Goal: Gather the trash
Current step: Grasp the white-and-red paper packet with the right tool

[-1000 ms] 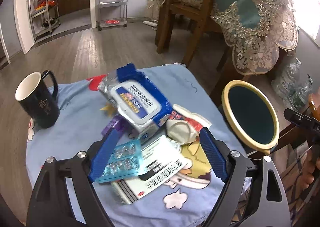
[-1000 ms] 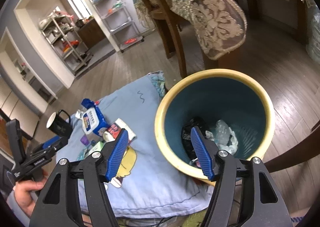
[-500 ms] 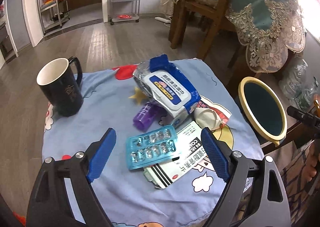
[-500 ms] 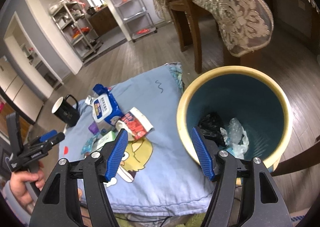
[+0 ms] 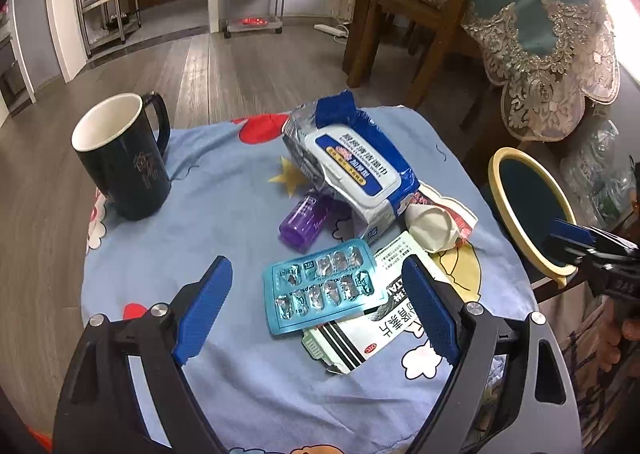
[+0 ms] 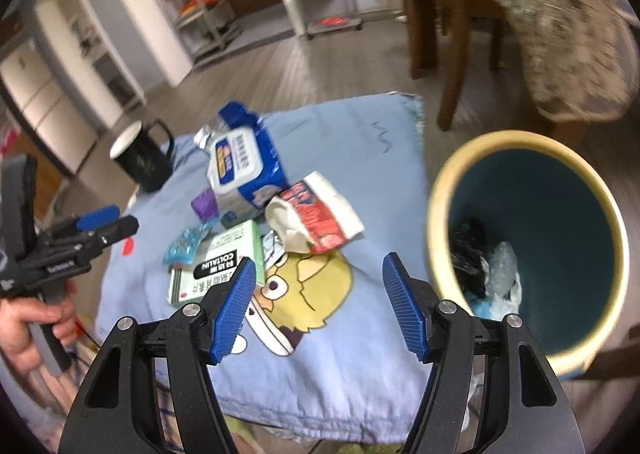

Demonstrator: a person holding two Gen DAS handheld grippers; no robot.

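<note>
Left wrist view | your left gripper (image 5: 316,308) jaws spread over blister pack (image 5: 322,296), nothing pinched; right gripper (image 6: 318,306) jaws spread, empty, above cloth (image 6: 340,366); bin (image 6: 532,238) beside it

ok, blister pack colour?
Light blue with silver foil pockets, the blister pack shows best in the left wrist view.

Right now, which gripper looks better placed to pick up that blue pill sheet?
Probably the left gripper: its open jaws straddle the blister pack, which lies on top of the medicine box. The right gripper, also open, hangs nearer the bin.
</note>
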